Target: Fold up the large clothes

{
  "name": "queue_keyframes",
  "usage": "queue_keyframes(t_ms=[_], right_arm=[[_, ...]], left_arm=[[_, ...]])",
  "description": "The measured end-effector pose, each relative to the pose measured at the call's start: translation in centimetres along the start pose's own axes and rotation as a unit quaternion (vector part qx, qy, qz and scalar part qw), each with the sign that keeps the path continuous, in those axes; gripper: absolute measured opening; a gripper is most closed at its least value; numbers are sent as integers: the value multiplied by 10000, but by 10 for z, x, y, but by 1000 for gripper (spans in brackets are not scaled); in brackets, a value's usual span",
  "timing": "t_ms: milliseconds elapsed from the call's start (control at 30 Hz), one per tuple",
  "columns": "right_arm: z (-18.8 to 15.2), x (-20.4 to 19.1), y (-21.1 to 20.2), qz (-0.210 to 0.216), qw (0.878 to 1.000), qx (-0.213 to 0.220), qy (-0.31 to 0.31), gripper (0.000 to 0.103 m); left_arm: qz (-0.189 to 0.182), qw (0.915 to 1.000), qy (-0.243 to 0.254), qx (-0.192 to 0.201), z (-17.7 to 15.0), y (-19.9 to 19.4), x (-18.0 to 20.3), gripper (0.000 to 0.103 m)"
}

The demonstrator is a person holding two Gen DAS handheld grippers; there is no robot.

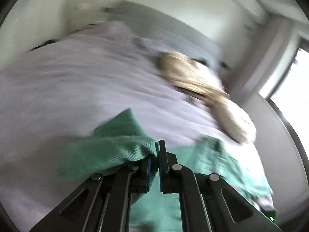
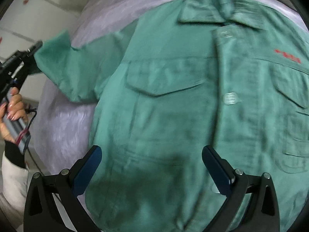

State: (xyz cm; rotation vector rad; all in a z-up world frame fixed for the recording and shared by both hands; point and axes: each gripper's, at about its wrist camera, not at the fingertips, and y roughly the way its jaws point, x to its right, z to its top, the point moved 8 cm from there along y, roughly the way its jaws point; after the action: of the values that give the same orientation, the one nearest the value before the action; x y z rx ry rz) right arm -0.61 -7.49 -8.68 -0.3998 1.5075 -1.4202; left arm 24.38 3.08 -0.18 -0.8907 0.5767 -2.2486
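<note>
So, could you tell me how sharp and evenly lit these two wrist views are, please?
Left wrist: heavy motion smear over the bed sheet and tan garment, window blown out, only the left gripper crisp. Right wrist: green shirt mildly blurred, a dark shadow near the right gripper, fisheye bending at the edges.

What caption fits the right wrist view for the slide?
Right gripper open above the green shirt spread on the bed cover; left gripper pinches its sleeve.

There was one green shirt (image 2: 173,106) with two chest pockets (image 2: 164,77), two grippers (image 2: 151,172), one white bedsheet (image 1: 87,81), and, far right, perhaps one tan garment (image 1: 195,81), blurred.
</note>
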Motion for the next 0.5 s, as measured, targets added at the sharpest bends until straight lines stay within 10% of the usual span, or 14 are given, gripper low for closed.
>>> queue_keyframes(t_ms=[200,400,500], right_arm=[[9,72,-38,-210,9958,538,715,103],[5,151,-51,-564,9879,631,1302,103],[5,170,-50,-725,9861,613,1360,103]], left_arm=[[-779,9850,917,-1234,-81,101,153,7],[135,9606,1936,-1989,-170,160,176,9],[333,9534,2202,-2034,-189,148,170,36]])
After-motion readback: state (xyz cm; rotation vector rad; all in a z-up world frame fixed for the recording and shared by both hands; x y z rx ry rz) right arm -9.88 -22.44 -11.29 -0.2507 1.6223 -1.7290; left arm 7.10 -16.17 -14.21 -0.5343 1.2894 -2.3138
